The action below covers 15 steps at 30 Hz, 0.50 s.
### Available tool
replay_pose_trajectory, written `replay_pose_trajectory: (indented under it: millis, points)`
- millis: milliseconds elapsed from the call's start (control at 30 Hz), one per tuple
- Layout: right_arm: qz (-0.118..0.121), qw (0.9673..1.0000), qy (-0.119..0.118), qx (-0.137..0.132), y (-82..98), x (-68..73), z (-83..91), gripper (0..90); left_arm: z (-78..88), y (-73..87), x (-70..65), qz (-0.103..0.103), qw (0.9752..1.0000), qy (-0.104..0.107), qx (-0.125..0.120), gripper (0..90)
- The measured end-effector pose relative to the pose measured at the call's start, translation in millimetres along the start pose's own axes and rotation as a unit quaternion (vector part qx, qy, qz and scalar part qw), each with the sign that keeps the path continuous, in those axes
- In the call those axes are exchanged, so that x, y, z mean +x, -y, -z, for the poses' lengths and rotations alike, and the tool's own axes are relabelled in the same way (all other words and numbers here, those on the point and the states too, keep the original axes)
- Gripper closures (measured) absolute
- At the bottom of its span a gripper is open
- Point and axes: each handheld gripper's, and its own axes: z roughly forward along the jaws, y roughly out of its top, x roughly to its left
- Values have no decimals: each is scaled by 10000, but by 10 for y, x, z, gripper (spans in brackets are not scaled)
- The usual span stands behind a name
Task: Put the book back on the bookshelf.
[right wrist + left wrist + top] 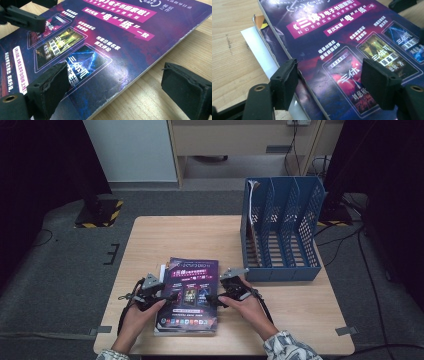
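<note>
Both grippers are straddling the edges of a magazine on the table.

The magazine (189, 292), purple-covered, is lying on top of a small stack (265, 30) near the front edge of the table (200, 235), with the blue rack (280, 230) standing well apart at the back right. The left gripper (170, 296) is sitting at the magazine's left edge, its jaws gaping wide, one pad just outside the edge and the other over the cover, neither pressing. The right gripper (212, 300) is sitting at the right edge, jaws likewise wide, one pad over the cover and one over bare wood.
</note>
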Motion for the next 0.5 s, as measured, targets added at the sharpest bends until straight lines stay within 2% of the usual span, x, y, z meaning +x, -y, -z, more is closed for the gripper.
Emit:
replay_pose_trajectory:
  millis: [67, 333, 433, 500]
  points:
    - [-5, 10000, -13, 4, 2, -1, -4, 79, -6, 6, -3, 52, 10000, -3, -24, 287]
    - [-80, 9999, -64, 11, 8, -4, -18, 73, -5, 2, -6, -54, 10000, 33, -14, 285]
    - [-91, 9999, -109, 33, 11, -10, -23, 48, -16, -5, -35, -97, 9998, 175, -7, 301]
    - [-171, 9998, -66, 77, 13, -20, -20, 33, -26, -14, -63, -133, 9998, 169, 12, 301]
